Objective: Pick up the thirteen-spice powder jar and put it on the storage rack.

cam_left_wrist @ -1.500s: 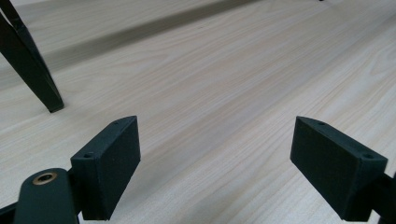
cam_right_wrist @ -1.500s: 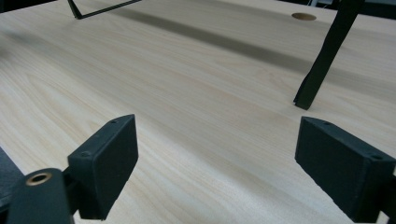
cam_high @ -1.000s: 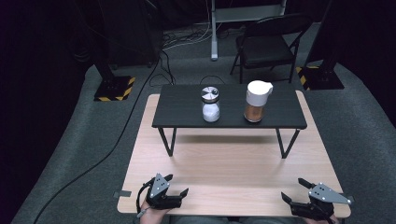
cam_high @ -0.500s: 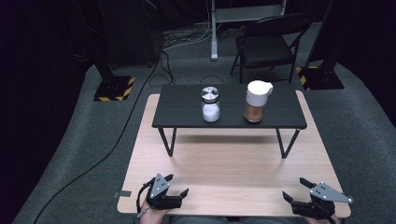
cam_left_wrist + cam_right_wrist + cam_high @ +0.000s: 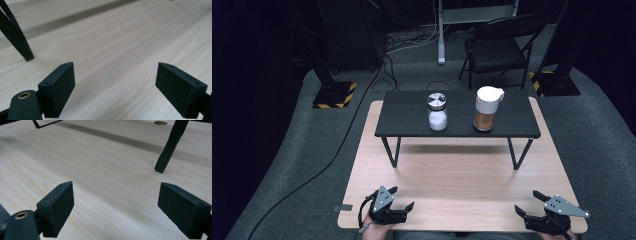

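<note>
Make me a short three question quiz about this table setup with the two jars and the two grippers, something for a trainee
1. True or false: the left gripper is holding the jar with the metal lid.
2. Multiple choice: where do both jars stand? A) on the light wooden table B) on the black raised shelf C) on the chair
3. Which jar is nearer the right gripper, the one with white contents or the white-lidded jar of brown contents?

Key
1. False: its jaws are open with bare wood between them, at the table's near edge.
2. B.
3. The white-lidded jar of brown contents, on the shelf's right side.
</note>
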A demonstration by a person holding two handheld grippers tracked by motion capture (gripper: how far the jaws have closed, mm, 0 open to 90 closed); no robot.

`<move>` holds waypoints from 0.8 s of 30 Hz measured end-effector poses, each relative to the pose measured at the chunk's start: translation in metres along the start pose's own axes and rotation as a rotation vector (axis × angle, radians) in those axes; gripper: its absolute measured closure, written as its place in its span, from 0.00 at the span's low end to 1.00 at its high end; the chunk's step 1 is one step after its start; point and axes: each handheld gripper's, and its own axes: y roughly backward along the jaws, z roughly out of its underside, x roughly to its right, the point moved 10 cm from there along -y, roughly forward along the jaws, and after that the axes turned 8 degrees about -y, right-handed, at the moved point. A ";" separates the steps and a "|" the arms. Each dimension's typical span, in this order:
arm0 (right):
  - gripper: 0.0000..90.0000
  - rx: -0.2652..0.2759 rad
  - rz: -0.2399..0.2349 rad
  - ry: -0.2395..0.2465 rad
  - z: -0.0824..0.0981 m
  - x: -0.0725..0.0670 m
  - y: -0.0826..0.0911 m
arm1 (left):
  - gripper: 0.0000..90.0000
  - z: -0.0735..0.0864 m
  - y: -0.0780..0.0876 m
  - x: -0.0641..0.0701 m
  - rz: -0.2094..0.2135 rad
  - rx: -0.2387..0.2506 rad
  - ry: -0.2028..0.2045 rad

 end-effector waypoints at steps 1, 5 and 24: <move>0.14 0.000 0.000 -0.002 0.000 0.000 0.000 | 0.17 0.000 0.000 0.000 0.000 0.000 0.000; 0.14 0.002 -0.001 0.000 0.000 0.000 0.000 | 0.17 0.001 0.001 0.000 -0.002 0.002 0.001; 0.14 0.000 -0.001 0.007 0.000 -0.001 0.000 | 0.17 0.000 0.000 0.000 -0.002 0.004 0.005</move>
